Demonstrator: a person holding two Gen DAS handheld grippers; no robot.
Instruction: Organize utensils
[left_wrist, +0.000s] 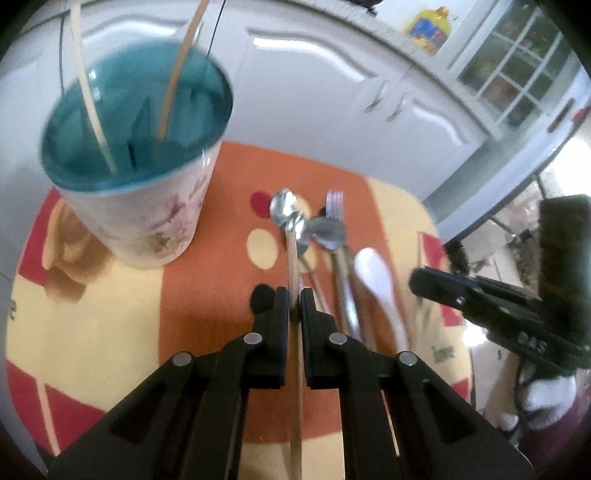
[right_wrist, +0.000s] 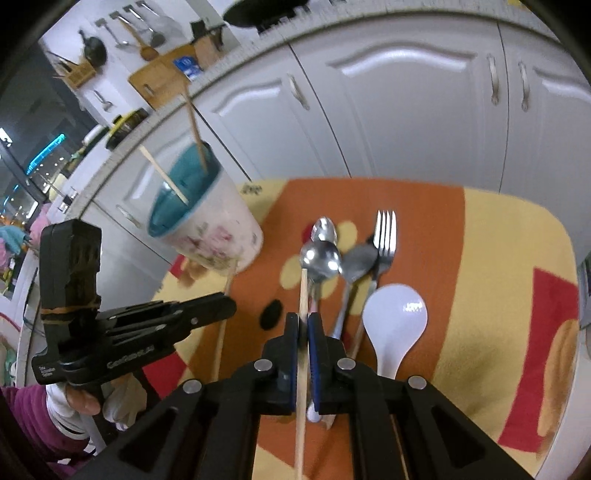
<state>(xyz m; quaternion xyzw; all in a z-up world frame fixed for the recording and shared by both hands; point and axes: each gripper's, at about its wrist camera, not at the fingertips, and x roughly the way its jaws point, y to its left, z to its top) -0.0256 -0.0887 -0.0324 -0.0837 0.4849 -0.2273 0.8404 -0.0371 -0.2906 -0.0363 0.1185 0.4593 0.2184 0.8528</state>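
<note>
Left wrist view: my left gripper (left_wrist: 294, 301) pinches a chopstick (left_wrist: 293, 258) shut; slipping could miss the cup (left_wrist: 147, 221) upper left.

Home kitchen: white cabinets (right_wrist: 399, 110), hung utensils (right_wrist: 129, 29), w/ cutting board (right_wrist: 159, 77).

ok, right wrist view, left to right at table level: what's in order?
left gripper → cup → black dot → chopstick in the right gripper → fork → white spoon
</note>
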